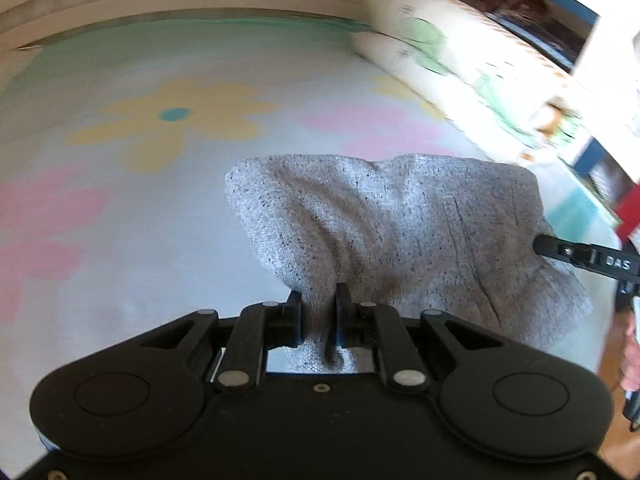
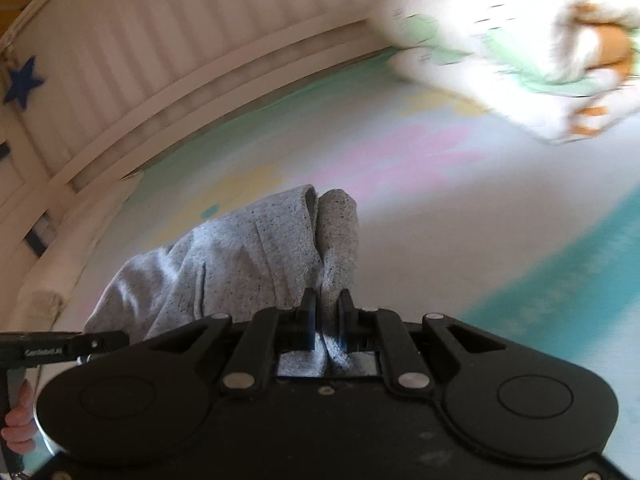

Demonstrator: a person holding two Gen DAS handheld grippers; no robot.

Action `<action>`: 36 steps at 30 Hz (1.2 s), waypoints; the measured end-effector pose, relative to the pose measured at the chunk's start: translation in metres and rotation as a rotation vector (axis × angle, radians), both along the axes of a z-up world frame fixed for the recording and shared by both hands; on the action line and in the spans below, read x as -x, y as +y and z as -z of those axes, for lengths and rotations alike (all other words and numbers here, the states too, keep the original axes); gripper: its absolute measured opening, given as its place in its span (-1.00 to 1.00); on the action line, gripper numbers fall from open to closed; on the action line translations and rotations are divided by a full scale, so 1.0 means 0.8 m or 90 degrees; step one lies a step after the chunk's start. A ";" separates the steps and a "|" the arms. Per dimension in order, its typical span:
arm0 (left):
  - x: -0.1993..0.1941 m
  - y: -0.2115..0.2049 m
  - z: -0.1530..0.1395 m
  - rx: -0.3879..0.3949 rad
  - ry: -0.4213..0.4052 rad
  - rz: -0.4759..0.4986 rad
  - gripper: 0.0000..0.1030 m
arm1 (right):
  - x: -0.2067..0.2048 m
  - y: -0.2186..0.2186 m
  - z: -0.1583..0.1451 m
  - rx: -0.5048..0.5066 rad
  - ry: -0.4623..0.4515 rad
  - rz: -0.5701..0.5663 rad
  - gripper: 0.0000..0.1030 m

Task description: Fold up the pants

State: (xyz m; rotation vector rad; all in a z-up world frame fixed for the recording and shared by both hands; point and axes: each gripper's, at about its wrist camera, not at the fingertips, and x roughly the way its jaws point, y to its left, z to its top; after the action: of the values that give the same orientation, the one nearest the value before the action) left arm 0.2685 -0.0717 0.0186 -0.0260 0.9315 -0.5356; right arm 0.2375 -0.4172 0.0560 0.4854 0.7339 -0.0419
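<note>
Pants [image 1: 400,232] pinched between both grippers' fingers [image 1: 295,312].

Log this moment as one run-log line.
left gripper: shut on grey pants | right gripper: shut on grey pants | pants: lifted over floral bedsheet

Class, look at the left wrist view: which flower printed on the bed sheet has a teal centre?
The yellow flower, upper left of the grey pants. It alone shows a teal dot in its middle; the pink flowers show none.

"DAS" stands on the right tongs [image 1: 540,246].
</note>
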 end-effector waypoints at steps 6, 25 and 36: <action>0.002 -0.075 0.060 -0.090 0.067 0.000 -0.55 | 0.035 -0.072 0.047 0.096 0.122 0.132 -0.70; 0.127 -0.127 0.105 -0.244 -0.045 0.105 -0.36 | 0.070 0.003 0.077 0.267 0.186 -0.062 -0.74; 0.083 -0.128 0.027 -0.148 -0.111 0.030 -0.38 | 0.050 -0.010 0.035 0.212 0.059 0.006 -0.71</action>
State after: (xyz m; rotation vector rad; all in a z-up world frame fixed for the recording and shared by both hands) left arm 0.2023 -0.1741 -0.0034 0.2492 0.8201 -0.4631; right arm 0.1976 -0.4251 0.0277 0.1695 0.7970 -0.1930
